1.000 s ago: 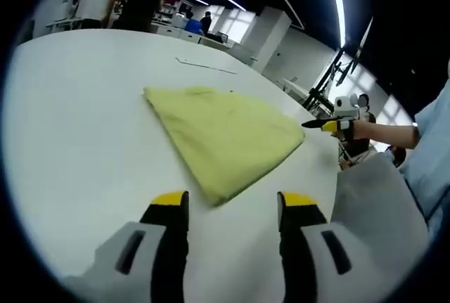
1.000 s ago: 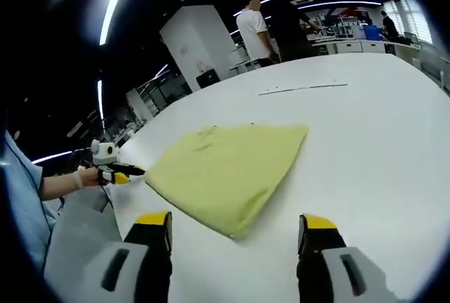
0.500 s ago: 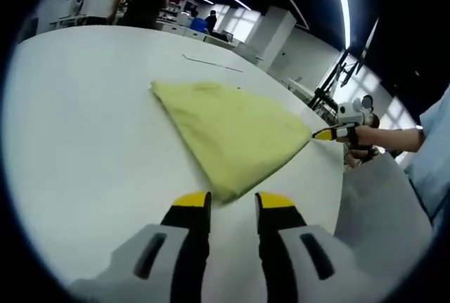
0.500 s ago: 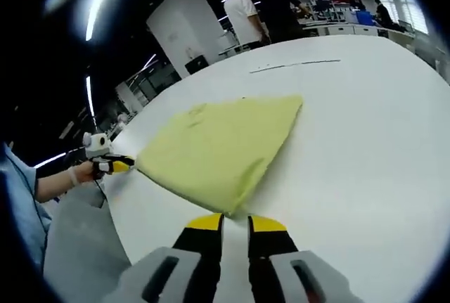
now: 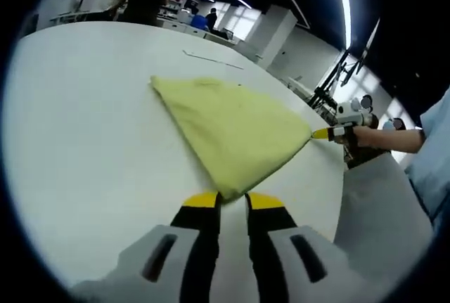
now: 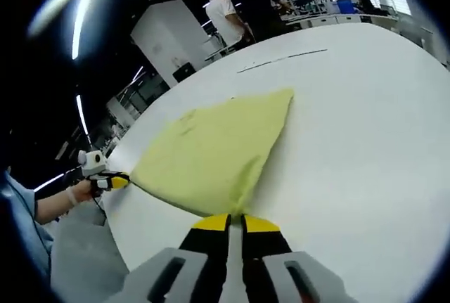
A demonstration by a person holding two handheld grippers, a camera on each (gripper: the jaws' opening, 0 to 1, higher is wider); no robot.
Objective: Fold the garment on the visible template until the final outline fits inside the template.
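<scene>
A folded yellow garment (image 5: 228,124) lies on the white table (image 5: 84,141), also seen as the yellow garment (image 6: 211,152) in the right gripper view. My left gripper (image 5: 233,200) is closed on its near corner, the cloth tip pinched between the yellow fingertips. My right gripper (image 6: 235,223) is shut on another corner of the fold. That right gripper (image 5: 329,133) shows at the garment's right point in the left gripper view. The left gripper (image 6: 116,181) appears at the garment's left point in the right gripper view.
A thin dark line (image 5: 211,59) is marked on the table beyond the garment, also seen as the line (image 6: 281,59). The table edge (image 5: 337,176) curves close to the person's sleeve (image 5: 432,148). People (image 6: 228,11) stand far behind among desks.
Both grippers went from wide open to shut, moving forward onto the garment's corners. The garment itself lies as before.
</scene>
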